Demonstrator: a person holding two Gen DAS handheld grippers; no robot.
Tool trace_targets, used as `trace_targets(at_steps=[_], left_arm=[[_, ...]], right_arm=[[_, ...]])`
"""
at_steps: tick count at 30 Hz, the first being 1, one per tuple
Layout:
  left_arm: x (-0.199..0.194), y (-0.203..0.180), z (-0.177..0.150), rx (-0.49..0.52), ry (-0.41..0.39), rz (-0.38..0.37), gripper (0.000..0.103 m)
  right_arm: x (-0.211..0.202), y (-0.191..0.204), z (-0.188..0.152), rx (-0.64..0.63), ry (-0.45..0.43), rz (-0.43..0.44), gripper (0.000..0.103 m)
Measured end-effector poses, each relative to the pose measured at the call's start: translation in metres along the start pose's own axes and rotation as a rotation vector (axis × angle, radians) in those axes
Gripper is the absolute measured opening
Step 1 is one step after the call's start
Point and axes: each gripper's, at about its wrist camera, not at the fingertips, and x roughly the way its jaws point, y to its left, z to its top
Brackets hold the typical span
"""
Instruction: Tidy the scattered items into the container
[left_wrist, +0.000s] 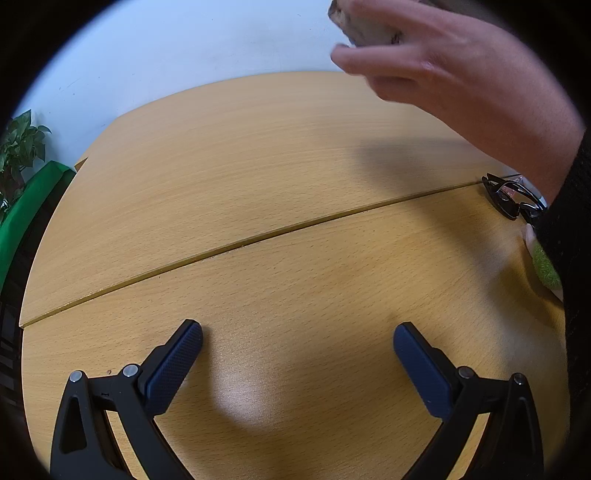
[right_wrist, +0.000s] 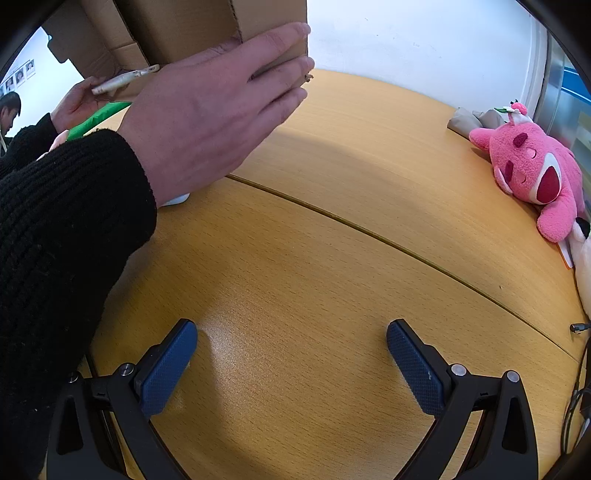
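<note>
Two grippers sit low over the wooden desk (right_wrist: 332, 258), and both are holding nothing. The left gripper (left_wrist: 297, 363) has its jaws spread wide apart over bare wood. The right gripper (right_wrist: 291, 363) has its jaws wide apart too, and nothing is between them.

The container is a cardboard box (right_wrist: 192, 33). In the right wrist view it is up at about 11 o'clock, and a bare hand (right_wrist: 218, 110) in a black sleeve (right_wrist: 62, 229) presses flat on its side. I think the hand is lifting it or setting it down, but I cannot tell which.

The things to tidy are far from the box. A pink plush bear (right_wrist: 532, 170) lies at 3 o'clock by the desk edge, touching a white soft toy (right_wrist: 583, 258) just below it. A grey cloth lump (right_wrist: 472, 118) sits just behind the bear. In the left wrist view, black glasses (left_wrist: 511, 197) lie at 3 o'clock, and a green fuzzy thing (left_wrist: 545, 267) peeks out beside the sleeve.

Here is what could go wrong. The box is not resting flat yet, so a toy dropped now could miss it. The hand and sleeve are in the way, so a gripper could bump them. The bear is right at the edge, and a push could knock it off. The glasses are thin, so the jaws could slip or squeeze too hard.
</note>
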Motion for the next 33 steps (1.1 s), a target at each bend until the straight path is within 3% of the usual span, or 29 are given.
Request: trace_targets(at_steps=[33], left_arm=[[0.0016, -0.0003, 0.0023, 0.032, 0.0, -0.022, 0.103]], right_arm=[[0.0005, 0.0, 0.0006, 0.042, -0.007, -0.028, 0.103]])
